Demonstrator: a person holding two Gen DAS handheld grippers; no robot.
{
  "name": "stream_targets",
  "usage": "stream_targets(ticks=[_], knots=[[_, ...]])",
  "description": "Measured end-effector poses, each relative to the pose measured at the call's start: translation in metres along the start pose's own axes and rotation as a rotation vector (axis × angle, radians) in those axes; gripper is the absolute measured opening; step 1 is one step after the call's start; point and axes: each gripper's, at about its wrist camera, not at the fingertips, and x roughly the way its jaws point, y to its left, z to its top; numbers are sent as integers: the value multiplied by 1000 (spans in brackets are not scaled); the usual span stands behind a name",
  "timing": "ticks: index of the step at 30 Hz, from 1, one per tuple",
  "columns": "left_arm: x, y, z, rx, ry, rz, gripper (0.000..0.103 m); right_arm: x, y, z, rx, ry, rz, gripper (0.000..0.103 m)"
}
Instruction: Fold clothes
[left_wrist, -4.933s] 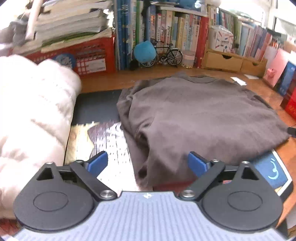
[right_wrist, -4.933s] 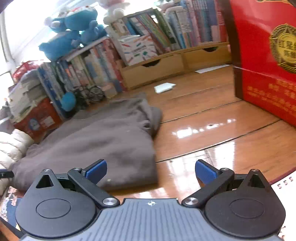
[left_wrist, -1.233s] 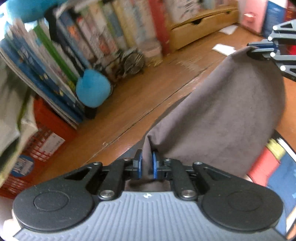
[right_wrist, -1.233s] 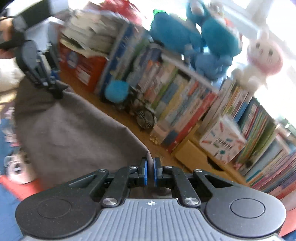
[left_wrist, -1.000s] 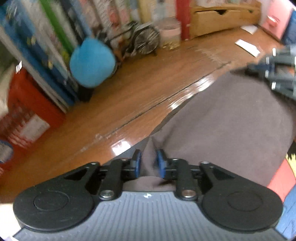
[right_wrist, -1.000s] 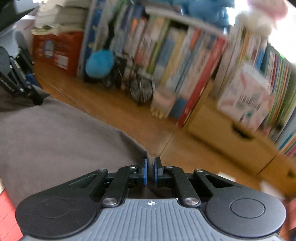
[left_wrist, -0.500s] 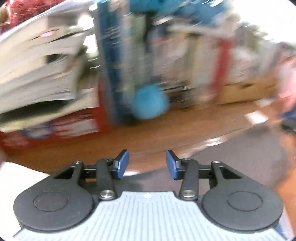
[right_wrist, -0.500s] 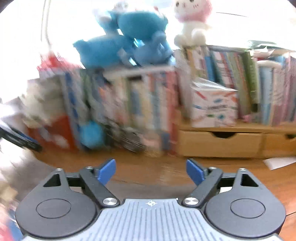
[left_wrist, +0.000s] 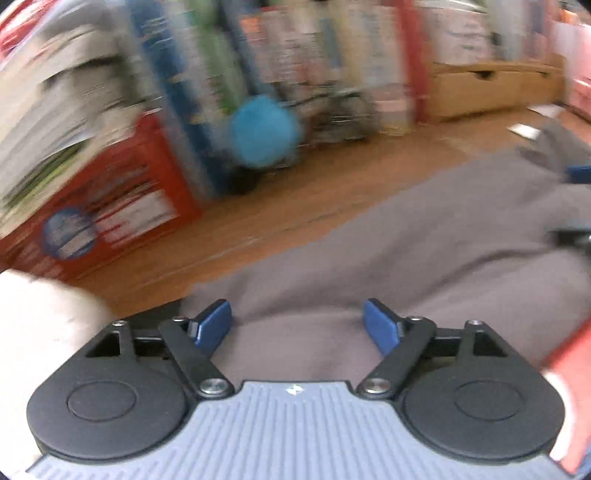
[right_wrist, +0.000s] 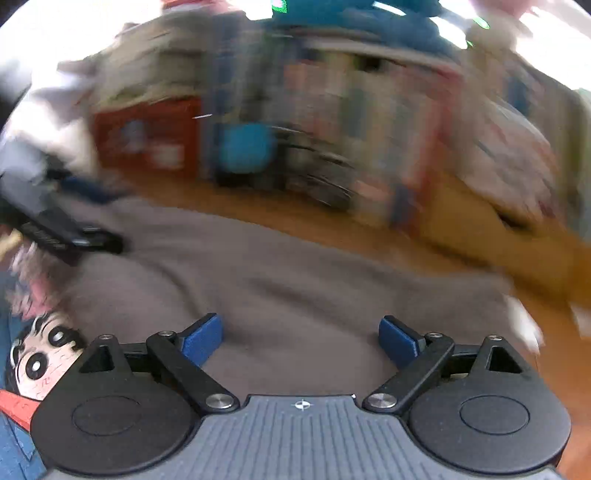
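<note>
Garment (left_wrist: 424, 258) lies beneath both grippers' spread fingers (left_wrist: 212, 325).

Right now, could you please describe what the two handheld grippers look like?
Both match. The left gripper and right gripper each have a ribbed grey body with a small cross mark, two round black discs, black linkage arms with silver screws, and blue pads on the fingers. No cables show.

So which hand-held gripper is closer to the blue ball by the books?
Left. The left hand-held gripper sits on the blue ball's side of the grey garment; the right hand-held gripper is further along.
</note>
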Motion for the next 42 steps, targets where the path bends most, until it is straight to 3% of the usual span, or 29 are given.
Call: stream_targets(ticks=[1,3,5,7,8,10,13,16,20,22,25,31,37,42], knots=[[1,13,-5,-35,12,6,97,-6,-14,-4,30,12,-29,92],[3,39,-12,-140,51,-33,101,-18,-34,-10,99,49,-60,93],[3,65,-14,-260,95,-95,99,-27,-50,-11,126,98,-133,93],[-5,71,-11,-280,77,-33,90,-43,-56,-7,168,56,-169,93],[-12,68,-7,-273,52,-27,89,-51,-56,-5,191,15,-158,93],[-26,54,4,-263,4,-84,90,-58,-49,4,243,-84,-89,95],[-33,14,18,-199,-59,-120,90,-46,-28,18,298,-193,54,99],[-24,-31,26,-131,-64,-92,90,-15,-5,25,319,-197,132,99],[-2,-63,22,-59,-14,-17,92,32,3,11,368,-7,60,95],[3,-68,19,-58,3,7,91,22,3,5,348,-26,39,95],[-17,-73,19,-77,-49,-32,91,-25,-6,-4,397,-109,2,103],[-39,-113,29,-13,-156,-42,93,-85,-58,-51,773,-122,-61,103],[-24,-140,33,6,-101,-74,93,-100,-90,-97,998,-116,-59,103],[-11,-138,29,-61,-63,-95,94,-79,-85,-93,1042,-132,-6,103]])
